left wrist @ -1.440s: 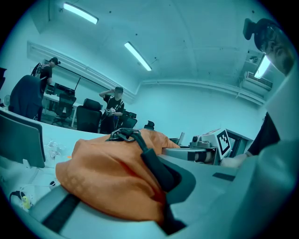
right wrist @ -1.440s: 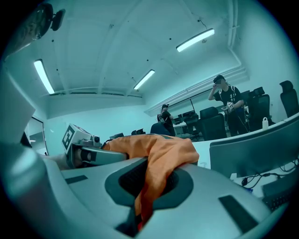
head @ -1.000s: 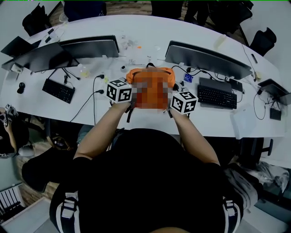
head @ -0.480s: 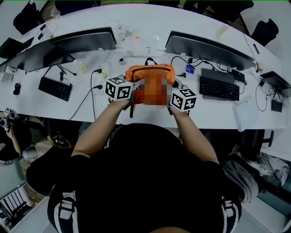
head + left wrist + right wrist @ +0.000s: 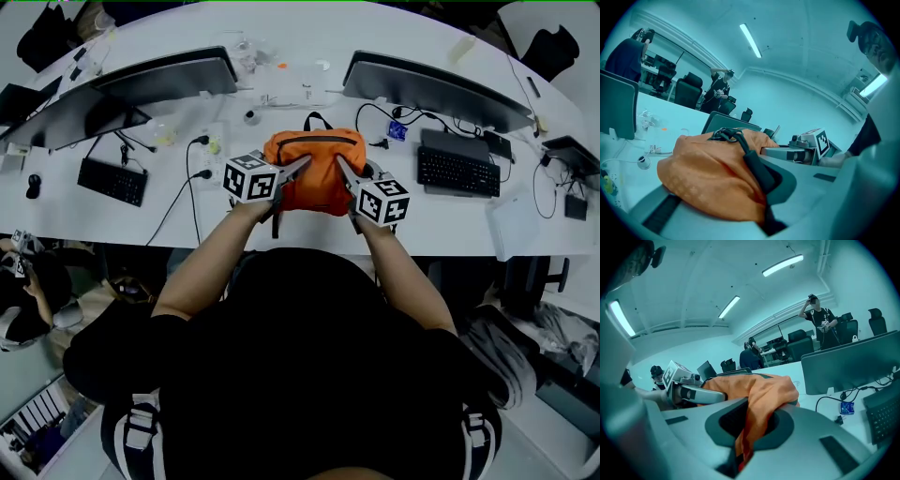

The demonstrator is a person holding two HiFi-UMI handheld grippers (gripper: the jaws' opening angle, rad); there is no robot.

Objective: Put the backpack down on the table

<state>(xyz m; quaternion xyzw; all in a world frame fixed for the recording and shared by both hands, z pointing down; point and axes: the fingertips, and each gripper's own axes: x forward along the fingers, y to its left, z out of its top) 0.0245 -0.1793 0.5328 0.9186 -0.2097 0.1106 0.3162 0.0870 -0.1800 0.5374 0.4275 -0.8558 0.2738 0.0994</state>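
The orange backpack [image 5: 315, 171] with a black top handle sits low over the white table [image 5: 441, 230], between the two monitors; I cannot tell whether its bottom touches. My left gripper [image 5: 298, 167] is shut on its left side, pinching the orange fabric [image 5: 708, 178] beside a black strap [image 5: 757, 168]. My right gripper [image 5: 343, 171] is shut on its right side, with a fold of fabric [image 5: 757, 394] squeezed between the jaws. The left gripper [image 5: 761, 185] sees the right gripper's marker cube [image 5: 818, 140] across the bag. The right gripper [image 5: 747, 427] sees the left one's cube [image 5: 675, 373].
Two dark monitors [image 5: 169, 80] [image 5: 436, 89] stand behind the bag. Keyboards [image 5: 112, 181] [image 5: 457, 171] lie left and right, with black cables [image 5: 192, 187] and small clutter [image 5: 281, 94] near the bag. A person [image 5: 820, 319] stands in the background.
Both grippers have sunk toward the table with the backpack still pinched between them, and the bag now sits lower between the monitors.
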